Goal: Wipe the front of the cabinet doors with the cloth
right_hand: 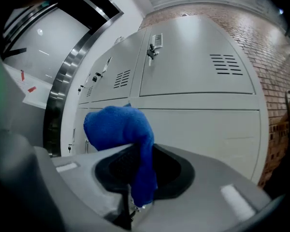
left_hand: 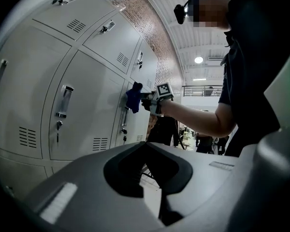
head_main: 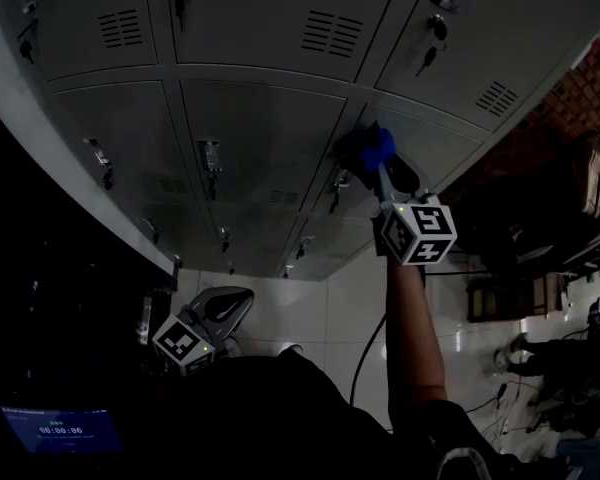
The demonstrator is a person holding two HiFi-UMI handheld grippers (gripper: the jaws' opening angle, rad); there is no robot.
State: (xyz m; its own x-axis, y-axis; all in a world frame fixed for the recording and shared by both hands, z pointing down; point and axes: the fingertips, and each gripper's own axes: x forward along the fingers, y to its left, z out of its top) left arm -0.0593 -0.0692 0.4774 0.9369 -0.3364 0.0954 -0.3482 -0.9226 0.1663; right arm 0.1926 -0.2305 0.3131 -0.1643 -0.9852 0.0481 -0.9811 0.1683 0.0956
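Two grippers (left_hand: pixel 145 146) (right_hand: pixel 135 151), one blue cloth (right_hand: pixel 117 125)

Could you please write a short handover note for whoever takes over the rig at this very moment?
Right gripper: shut on the blue cloth, raised, with the cloth at a middle-row cabinet door.
Left gripper: shut, empty, held low, away from the doors.
Done: the pictures do not show which doors are wiped.
To do: wipe across the door fronts.
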